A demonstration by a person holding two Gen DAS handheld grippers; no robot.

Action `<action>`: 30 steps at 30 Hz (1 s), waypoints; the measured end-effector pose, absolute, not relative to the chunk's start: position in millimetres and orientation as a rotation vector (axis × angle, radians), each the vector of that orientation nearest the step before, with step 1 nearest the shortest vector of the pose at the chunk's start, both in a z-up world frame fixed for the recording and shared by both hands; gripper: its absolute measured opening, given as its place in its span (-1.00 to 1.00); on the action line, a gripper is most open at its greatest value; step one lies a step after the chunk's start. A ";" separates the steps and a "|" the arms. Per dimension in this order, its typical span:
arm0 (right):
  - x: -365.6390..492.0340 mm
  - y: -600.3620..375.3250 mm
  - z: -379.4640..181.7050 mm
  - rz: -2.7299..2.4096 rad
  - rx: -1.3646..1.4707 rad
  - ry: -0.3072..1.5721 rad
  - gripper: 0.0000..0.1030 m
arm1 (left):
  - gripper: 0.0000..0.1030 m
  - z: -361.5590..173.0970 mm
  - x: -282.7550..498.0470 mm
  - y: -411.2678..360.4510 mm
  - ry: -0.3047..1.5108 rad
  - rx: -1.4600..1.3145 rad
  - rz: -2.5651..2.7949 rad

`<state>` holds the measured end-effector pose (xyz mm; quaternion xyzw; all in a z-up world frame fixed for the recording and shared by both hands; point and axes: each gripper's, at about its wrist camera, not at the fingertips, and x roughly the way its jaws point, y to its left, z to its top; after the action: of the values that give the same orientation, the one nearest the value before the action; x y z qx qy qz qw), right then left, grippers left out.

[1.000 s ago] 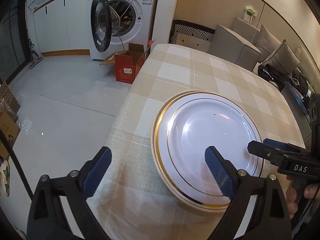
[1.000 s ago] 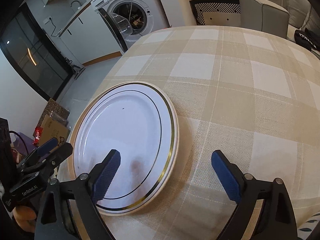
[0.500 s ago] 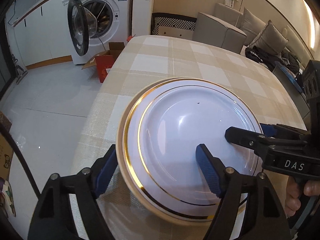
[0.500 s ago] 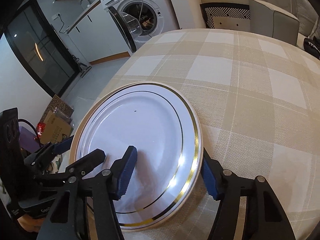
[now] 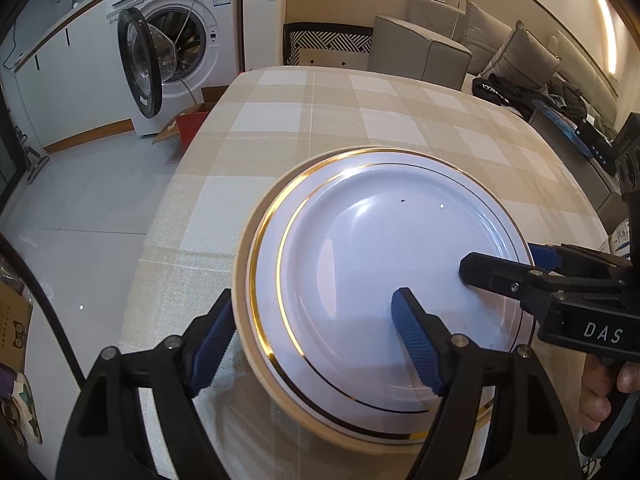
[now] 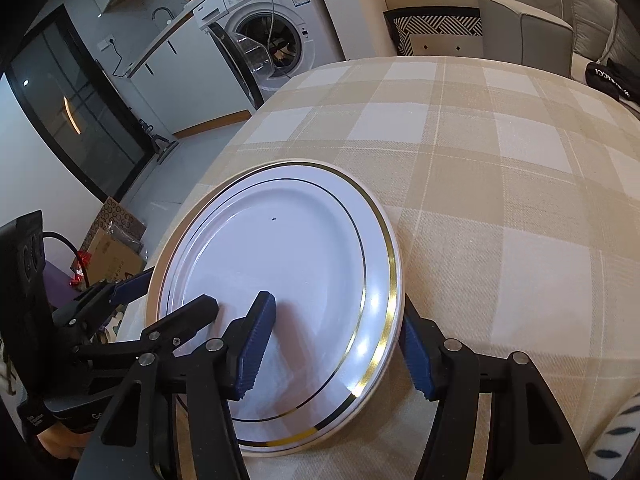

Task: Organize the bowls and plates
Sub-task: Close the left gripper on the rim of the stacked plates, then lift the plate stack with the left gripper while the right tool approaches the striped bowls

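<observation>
The white gold-rimmed plate stack (image 5: 384,248) hides its lower plates; only a cream edge shows at nine o'clock. Contact between the blue pads (image 6: 256,340) and rim cannot be told.

Both wrist cams close over the plate (image 5: 384,264) (image 6: 280,280) — from opposite sides.

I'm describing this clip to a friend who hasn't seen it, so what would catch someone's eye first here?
First, the big white plate with gold rings, sitting on another plate near the edge of the checked tablecloth. Next, the left gripper and the right gripper, each with open jaws straddling opposite sides of the rim. Behind the table, a washing machine stands with its door open.
</observation>
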<state>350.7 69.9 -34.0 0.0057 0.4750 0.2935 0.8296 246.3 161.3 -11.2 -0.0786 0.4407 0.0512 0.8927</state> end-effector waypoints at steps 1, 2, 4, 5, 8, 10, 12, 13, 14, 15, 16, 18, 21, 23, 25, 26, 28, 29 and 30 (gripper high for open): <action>345.4 66.0 -33.3 0.618 0.014 1.004 0.20 | 0.49 -10.4 243.1 158.6 0.912 -0.162 0.104; 340.2 63.0 -32.4 0.614 0.013 0.999 0.20 | 0.49 -9.6 239.9 155.8 0.911 -0.161 0.103; 328.9 56.5 -30.5 0.606 0.013 0.991 0.20 | 0.49 -8.0 233.6 150.3 0.912 -0.157 0.100; 323.9 52.9 -30.5 0.603 0.019 0.996 0.20 | 0.49 -7.1 230.3 147.2 0.913 -0.151 0.100; 306.4 41.8 -30.0 0.597 0.035 1.005 0.20 | 0.49 -3.4 220.3 137.7 0.913 -0.140 0.095; 295.9 34.4 -29.6 0.594 0.039 1.010 0.20 | 0.49 -0.6 214.2 131.0 0.913 -0.130 0.087; 286.1 24.4 -29.0 0.596 0.062 1.025 0.20 | 0.49 1.4 208.1 124.3 0.915 -0.127 0.078; 281.9 18.5 -27.9 0.594 0.077 1.027 0.20 | 0.49 2.3 205.3 120.3 0.915 -0.124 0.068; 276.9 12.5 -26.4 0.587 0.083 1.024 0.20 | 0.49 2.9 202.7 115.5 0.917 -0.116 0.057; 271.8 7.1 -24.6 0.580 0.088 1.021 0.20 | 0.49 3.5 199.9 110.5 0.917 -0.108 0.048; 266.7 1.9 -23.7 0.572 0.091 1.021 0.20 | 0.49 3.9 197.7 105.4 0.919 -0.102 0.040; 255.5 -7.2 -23.6 0.553 0.092 1.024 0.20 | 0.49 4.2 194.2 95.8 0.926 -0.089 0.027; 240.9 -19.2 -26.0 0.537 0.093 1.032 0.20 | 0.49 4.1 188.9 83.2 0.935 -0.070 0.012; 232.5 -27.8 -28.3 0.530 0.099 1.041 0.20 | 0.49 3.6 186.2 75.5 0.942 -0.060 0.001; 224.4 -35.3 -29.8 0.522 0.103 1.045 0.20 | 0.49 3.1 183.3 68.8 0.947 -0.056 -0.008; 220.8 -39.4 -30.8 0.519 0.109 1.051 0.20 | 0.49 2.7 181.7 65.4 0.950 -0.052 -0.013; 214.2 -46.7 -31.9 0.511 0.115 1.056 0.20 | 0.49 1.7 179.7 59.1 0.957 -0.048 -0.026; 211.6 -50.1 -31.9 0.507 0.116 1.056 0.20 | 0.49 1.3 178.7 55.8 0.959 -0.048 -0.032; 208.6 -53.6 -32.5 0.506 0.116 1.057 0.20 | 0.49 0.8 177.9 52.4 0.960 -0.043 -0.036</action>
<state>208.6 -53.6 -32.5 0.0549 0.4987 0.2384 0.8315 177.9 52.4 0.8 -0.0208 0.4619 -0.0173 0.8865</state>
